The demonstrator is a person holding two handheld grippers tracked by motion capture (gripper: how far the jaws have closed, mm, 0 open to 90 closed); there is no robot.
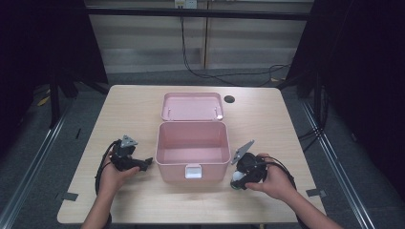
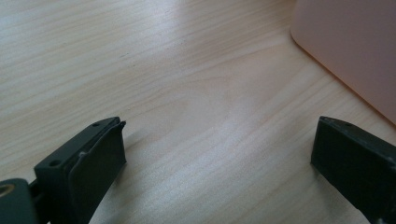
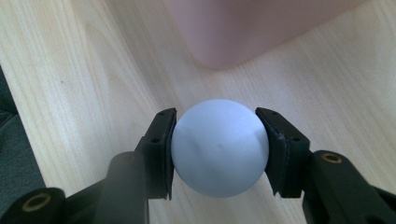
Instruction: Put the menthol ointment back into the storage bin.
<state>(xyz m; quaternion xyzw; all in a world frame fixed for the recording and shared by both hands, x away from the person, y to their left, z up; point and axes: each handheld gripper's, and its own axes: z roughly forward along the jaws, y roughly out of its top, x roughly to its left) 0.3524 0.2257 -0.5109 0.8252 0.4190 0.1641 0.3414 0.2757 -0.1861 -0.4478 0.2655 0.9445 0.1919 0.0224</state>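
An open pink box (image 1: pixel 176 172) stands mid-table, its lid (image 1: pixel 192 106) folded back flat behind it. My right gripper (image 1: pixel 237 182) is by the box's front right corner, and its pads press on both sides of a white ball (image 3: pixel 219 154) just above the wood. In the right gripper view the box's corner (image 3: pixel 243 28) lies close ahead of the gripper (image 3: pixel 218 140). My left gripper (image 1: pixel 146 163) rests low on the table left of the box. In the left gripper view its jaws (image 2: pixel 219 149) stand wide open over bare wood, with the box wall (image 2: pixel 355 51) at upper right.
The light wooden table (image 1: pixel 129 109) has a round cable hole (image 1: pixel 229 99) at its back right. Black cables trail on the floor behind it. Dark frames and curtains stand on both sides.
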